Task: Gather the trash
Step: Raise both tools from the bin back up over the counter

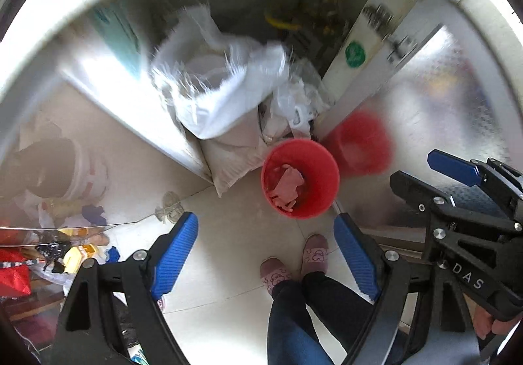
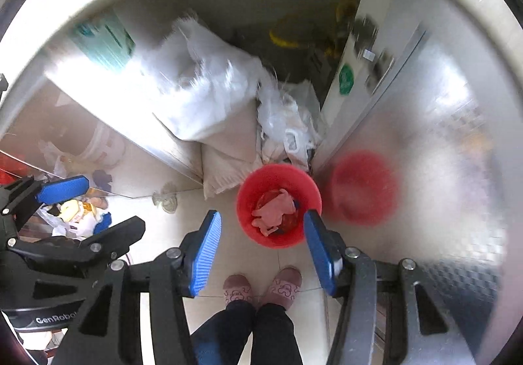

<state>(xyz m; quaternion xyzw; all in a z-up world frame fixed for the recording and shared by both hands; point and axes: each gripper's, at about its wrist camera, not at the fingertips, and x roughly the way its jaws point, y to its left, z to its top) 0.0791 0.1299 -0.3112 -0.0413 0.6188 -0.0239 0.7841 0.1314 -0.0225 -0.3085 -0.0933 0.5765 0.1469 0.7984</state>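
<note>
Grippers: left gripper [image 1: 266,255] spread, empty; right gripper [image 2: 261,253] parted, empty | red bin [image 2: 278,204] on tiled floor [image 2: 228,234], below both, holding pink trash [image 2: 276,209] | slippered feet [image 2: 261,288] near bin | white sacks [image 2: 209,103] behind.

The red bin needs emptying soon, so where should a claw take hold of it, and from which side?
Probably the rim of the red bin, coming straight down from above. It stands upright with its mouth open, and the thin rim suits two fingers. Take the arc nearest the slippers; sacks crowd the far side and a metal panel flanks another.
</note>
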